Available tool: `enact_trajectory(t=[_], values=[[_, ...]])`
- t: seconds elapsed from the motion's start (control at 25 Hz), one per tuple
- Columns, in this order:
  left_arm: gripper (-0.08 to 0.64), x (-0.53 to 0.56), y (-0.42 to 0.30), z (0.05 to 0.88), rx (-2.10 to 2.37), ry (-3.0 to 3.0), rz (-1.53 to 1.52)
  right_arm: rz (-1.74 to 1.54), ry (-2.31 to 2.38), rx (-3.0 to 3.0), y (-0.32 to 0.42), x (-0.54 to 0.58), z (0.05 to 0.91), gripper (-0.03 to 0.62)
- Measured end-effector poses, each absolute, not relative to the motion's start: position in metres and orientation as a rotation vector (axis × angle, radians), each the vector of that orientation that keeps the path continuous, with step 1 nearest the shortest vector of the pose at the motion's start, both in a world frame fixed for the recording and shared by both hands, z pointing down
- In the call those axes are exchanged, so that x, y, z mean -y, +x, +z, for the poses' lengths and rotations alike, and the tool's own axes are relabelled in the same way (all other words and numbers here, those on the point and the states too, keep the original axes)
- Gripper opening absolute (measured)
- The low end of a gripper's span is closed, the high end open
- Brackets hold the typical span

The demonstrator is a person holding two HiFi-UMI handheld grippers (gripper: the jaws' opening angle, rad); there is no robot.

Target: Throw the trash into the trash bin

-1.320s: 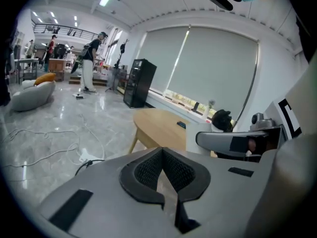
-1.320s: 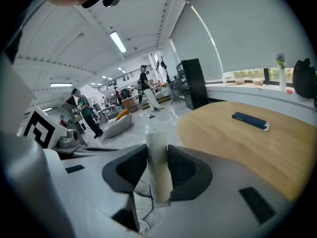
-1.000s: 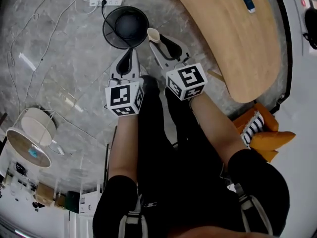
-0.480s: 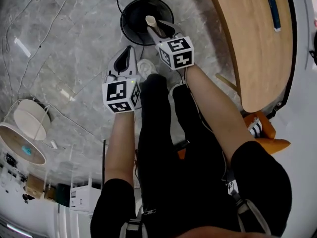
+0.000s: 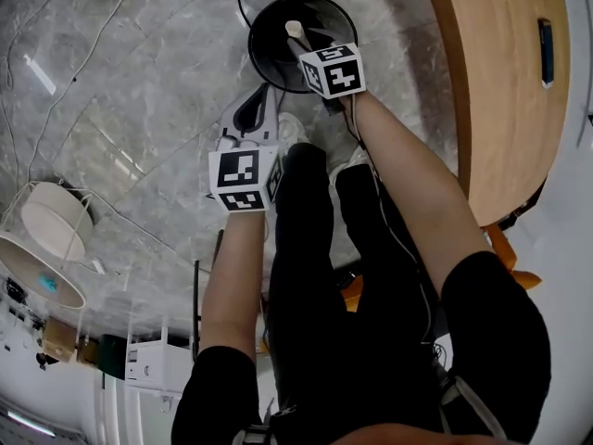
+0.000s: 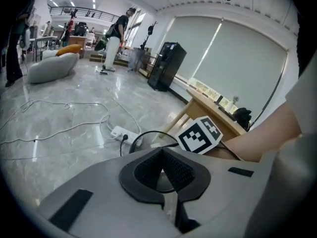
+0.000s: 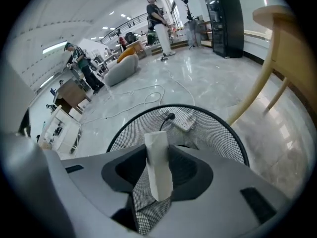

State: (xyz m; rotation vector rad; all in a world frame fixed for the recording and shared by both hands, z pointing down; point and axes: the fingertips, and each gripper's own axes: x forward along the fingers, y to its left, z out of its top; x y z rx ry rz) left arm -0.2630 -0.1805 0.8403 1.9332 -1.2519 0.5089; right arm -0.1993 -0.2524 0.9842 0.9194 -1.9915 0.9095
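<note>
The right gripper [image 7: 159, 155] pinches a folded white paper scrap [image 7: 159, 180] upright between its fingers, directly above the black wire-mesh trash bin [image 5: 253, 43]. The left gripper [image 6: 161, 156] hangs beside it, fingers closed on nothing. The risk, as I judge it, is that the scrap is light (paper drifts), so a tilted release could clip the rim and drop it on the marble floor [image 5: 111, 91].

Trash bin [image 5: 267, 28] open on top; table [image 5: 500, 72] near beside it.
</note>
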Motion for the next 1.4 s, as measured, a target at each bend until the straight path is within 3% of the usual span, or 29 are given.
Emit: enact_trajectory(t=[0.44, 0.56, 0.6, 0.68, 0.76, 1.4], values=[[0.005, 0.187, -0.286, 0.848, 1.295, 1.889, 0.49, 0.953, 0.862, 1.978, -0.205, 0.245, 1.016, 0.187], [0.005, 0.186, -0.285, 0.846, 1.298, 1.893, 0.49, 0.955, 0.89, 1.986, -0.203, 0.244, 1.002, 0.182], [0.005, 0.186, -0.283, 0.844, 1.298, 1.894, 0.491, 0.95, 0.9, 1.99, -0.201, 0.243, 0.995, 0.146], [0.005, 0.187, -0.277, 0.84, 1.295, 1.904, 0.493, 0.927, 0.932, 2.012, -0.197, 0.245, 0.976, 0.048], [0.005, 0.19, -0.269, 0.832, 1.29, 1.925, 0.495, 0.897, 0.969, 2.059, -0.192, 0.246, 0.953, 0.021], [0.005, 0.229, -0.172, 0.711, 1.389, 2.114, 0.394, 0.512, 1.444, 2.351, -0.083, 0.242, 0.695, 0.012]])
